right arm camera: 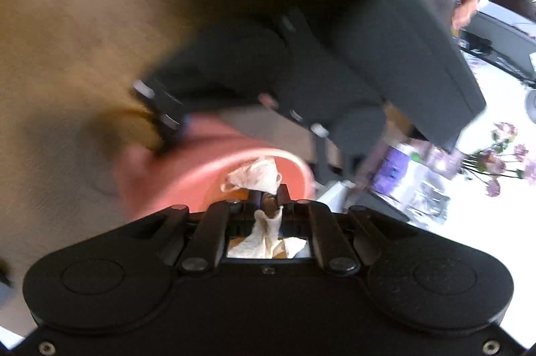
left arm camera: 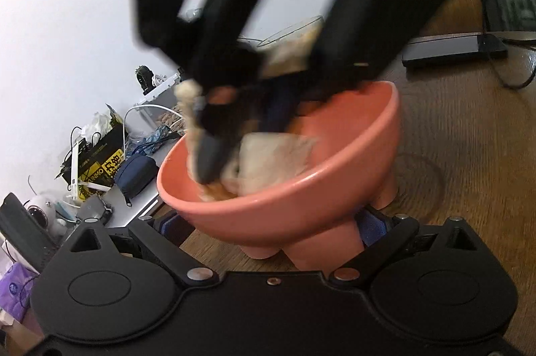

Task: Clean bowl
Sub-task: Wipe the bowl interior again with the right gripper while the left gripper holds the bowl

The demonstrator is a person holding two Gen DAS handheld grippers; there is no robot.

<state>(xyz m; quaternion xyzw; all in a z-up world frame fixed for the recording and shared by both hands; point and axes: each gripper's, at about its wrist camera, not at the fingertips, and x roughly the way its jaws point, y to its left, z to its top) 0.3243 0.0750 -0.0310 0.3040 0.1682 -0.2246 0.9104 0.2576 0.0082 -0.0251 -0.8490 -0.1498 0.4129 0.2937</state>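
Right gripper (right arm camera: 269, 205) clenched on a crumpled white paper towel (right arm camera: 256, 176), fingers drawn close together, the towel pinched between them and bunching both ahead of the tips and back toward the camera body. Seen from the left wrist view as a blurred black frame reaching down from above, dark fingertips (left arm camera: 209, 158) and towel (left arm camera: 271, 165) pressed against the inner wall of the pink bowl (left arm camera: 301, 202). Left gripper (left arm camera: 268, 222) clamped around the bowl's base, blue-padded fingers (left arm camera: 372, 227) set to either side of the stubby pink feet, bowl tipped with its opening facing up and away from that camera. Some brownish residue visible low inside the bowl beside the towel. Bowl held just above or on a brown wooden table (left arm camera: 469, 138); contact with the surface cannot be told. From the right wrist view, bowl rim (right arm camera: 234, 158) just ahead of the fingers, the left gripper's black body (right arm camera: 301, 88) blurred behind it. Farther out in the left view: a clear glass bowl (left arm camera: 294, 31) behind the right gripper, a black flat monitor base (left arm camera: 455, 48) with cables on the table, a white shelf cluttered with a yellow-and-black box (left arm camera: 100, 161), a navy pouch (left arm camera: 135, 173) and a small white camera (left arm camera: 40, 208). In the right view, purple flowers (right arm camera: 502, 155) at the far right against a white surface.
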